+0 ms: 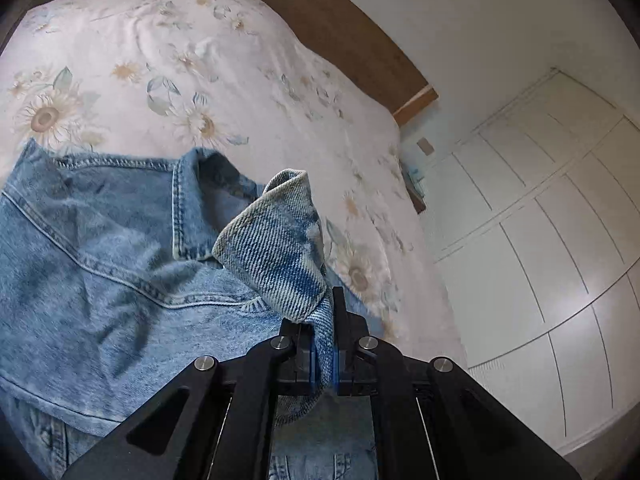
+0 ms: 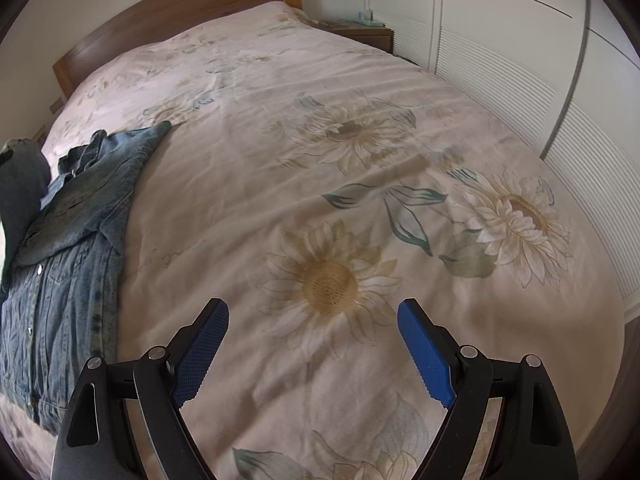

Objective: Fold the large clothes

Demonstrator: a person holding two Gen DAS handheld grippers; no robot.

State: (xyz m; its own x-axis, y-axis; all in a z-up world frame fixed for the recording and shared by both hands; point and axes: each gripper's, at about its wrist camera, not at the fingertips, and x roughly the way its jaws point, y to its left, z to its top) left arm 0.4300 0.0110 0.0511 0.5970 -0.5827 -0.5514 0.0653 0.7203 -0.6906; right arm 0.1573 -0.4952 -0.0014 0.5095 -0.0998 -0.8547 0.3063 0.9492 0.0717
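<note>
A light blue denim jacket [image 1: 100, 264] lies spread on the flowered bed cover [image 1: 168, 64], collar towards the headboard. My left gripper [image 1: 320, 320] is shut on a fold of the jacket's denim, which sticks up past the fingertips as a curled flap [image 1: 276, 248]. In the right wrist view the same jacket [image 2: 68, 264] lies at the left edge of the bed, snap buttons showing. Well to its right, my right gripper [image 2: 314, 312] hovers open over a printed sunflower on the bare cover [image 2: 360, 208], with nothing between its blue pads [image 2: 424, 352].
A wooden headboard [image 2: 168, 4] runs along the far end of the bed. White wardrobe doors [image 2: 500, 76] line the right side, with a small wooden nightstand [image 2: 360, 32] in the corner. A dark rounded shape [image 2: 20, 184] shows at the far left edge.
</note>
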